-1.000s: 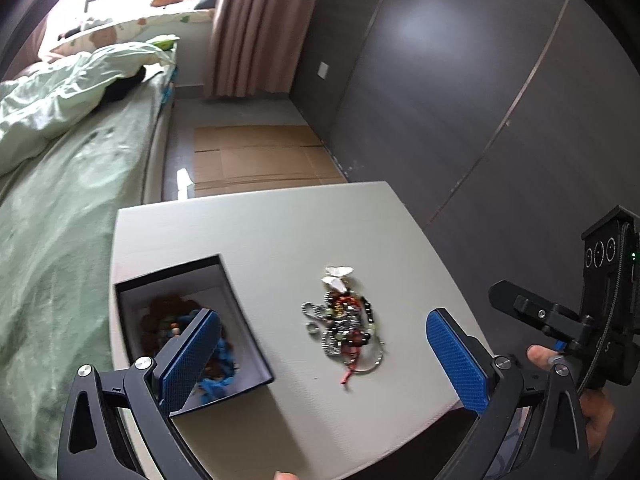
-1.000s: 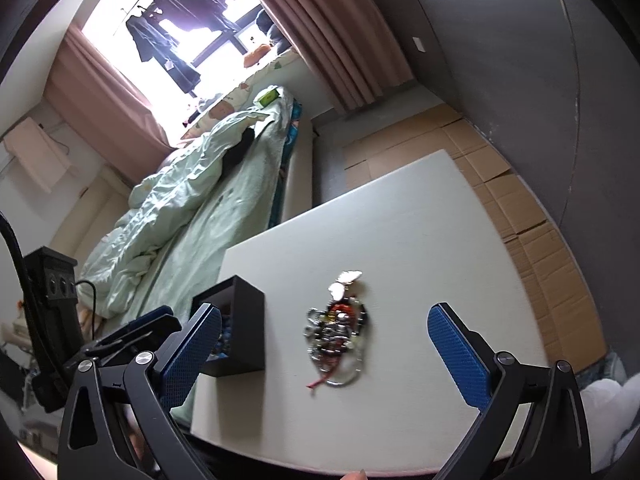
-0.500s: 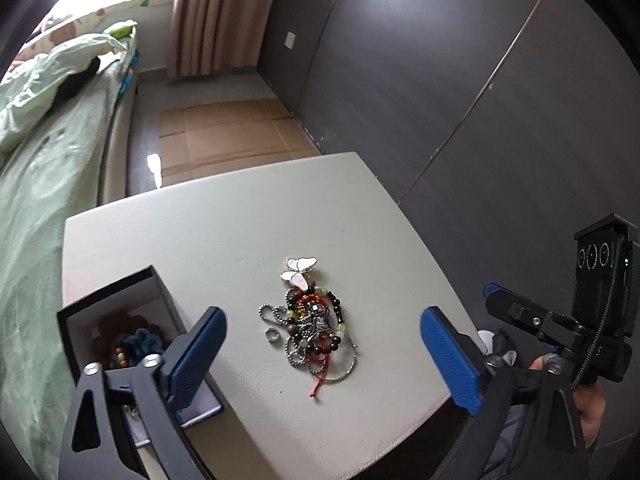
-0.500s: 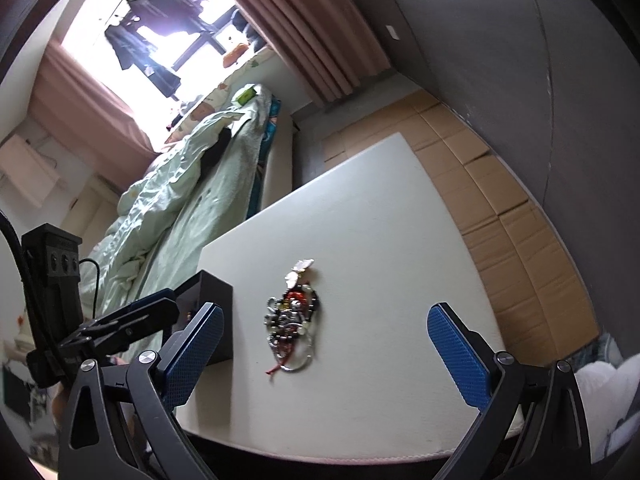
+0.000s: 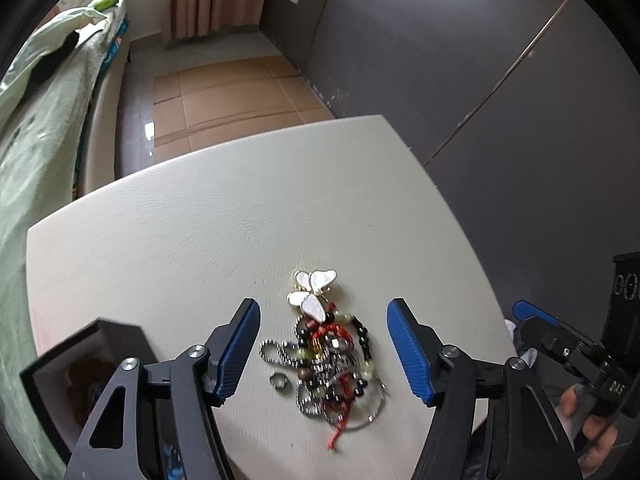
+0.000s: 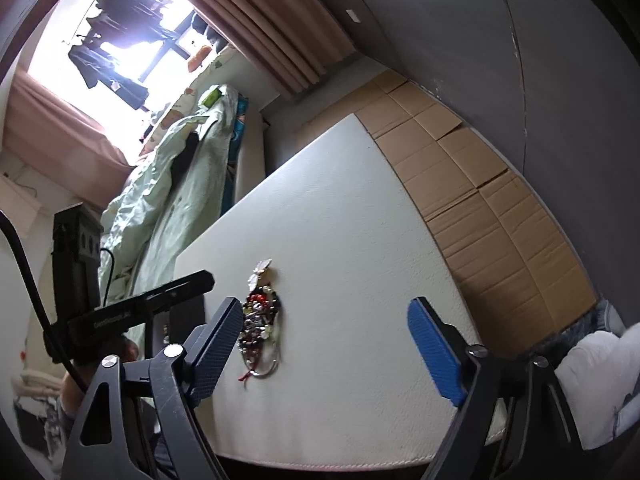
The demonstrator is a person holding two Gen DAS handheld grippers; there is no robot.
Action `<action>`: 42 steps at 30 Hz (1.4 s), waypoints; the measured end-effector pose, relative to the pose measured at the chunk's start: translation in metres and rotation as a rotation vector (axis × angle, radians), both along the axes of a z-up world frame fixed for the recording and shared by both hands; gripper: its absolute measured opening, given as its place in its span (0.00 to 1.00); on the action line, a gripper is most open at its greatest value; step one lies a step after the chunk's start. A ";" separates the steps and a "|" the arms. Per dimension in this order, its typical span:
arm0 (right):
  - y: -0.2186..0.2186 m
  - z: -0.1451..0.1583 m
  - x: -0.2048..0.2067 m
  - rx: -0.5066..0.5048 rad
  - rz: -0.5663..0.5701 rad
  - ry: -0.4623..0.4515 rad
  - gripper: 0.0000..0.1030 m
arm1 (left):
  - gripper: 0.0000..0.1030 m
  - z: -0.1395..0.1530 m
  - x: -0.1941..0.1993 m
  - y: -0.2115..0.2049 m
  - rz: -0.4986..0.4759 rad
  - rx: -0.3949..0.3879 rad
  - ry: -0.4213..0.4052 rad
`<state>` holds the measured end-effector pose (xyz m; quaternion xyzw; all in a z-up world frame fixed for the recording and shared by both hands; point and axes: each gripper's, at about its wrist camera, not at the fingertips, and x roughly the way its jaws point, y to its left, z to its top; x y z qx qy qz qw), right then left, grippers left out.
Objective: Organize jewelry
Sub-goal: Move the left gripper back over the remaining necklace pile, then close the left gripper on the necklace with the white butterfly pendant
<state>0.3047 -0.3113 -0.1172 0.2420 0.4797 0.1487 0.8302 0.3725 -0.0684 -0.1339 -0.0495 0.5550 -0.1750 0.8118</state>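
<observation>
Bedroom surroundings frame a pale table (image 5: 200,240), and near its front edge a tangled jewelry heap (image 5: 326,360) is seen: beaded strands, a ball chain, a red cord and a white butterfly piece (image 5: 314,290), with a small ring (image 5: 279,381) lying just beside the tangle. A second ago the heap was seen well ahead of the left gripper (image 5: 323,344), and the black box (image 5: 86,372) lay behind its left finger; now the heap is framed directly between the blue pads (image 5: 408,348), while the box is pushed to the lower left corner of the view. The jaws are closing but are not yet pressed on anything, the heap lying between them untouched. The right gripper (image 6: 328,344) is held apart too, its jaws also closing on nothing, the heap sitting just beside its left finger. A first pick from the heap is judged to be imminent, with transfer to the box still undone. Snagging of several strands at once is a likely risk.
</observation>
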 end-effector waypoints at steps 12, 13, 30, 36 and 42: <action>-0.002 -0.011 0.011 -0.028 -0.022 0.029 0.76 | 0.55 -0.034 0.024 -0.018 0.017 0.080 0.044; -0.001 -0.011 0.011 -0.029 -0.021 0.030 0.76 | 0.55 -0.034 0.024 -0.019 0.016 0.091 0.026; 0.000 -0.013 0.014 -0.039 -0.010 0.044 0.76 | 0.25 -0.034 0.010 -0.030 -0.037 0.235 -0.030; 0.006 -0.012 0.015 -0.035 0.004 0.045 0.76 | 0.19 -0.031 0.013 -0.018 -0.017 0.160 -0.003; 0.020 -0.010 0.017 -0.039 0.036 0.032 0.76 | 0.12 -0.016 0.010 -0.007 0.003 0.115 -0.017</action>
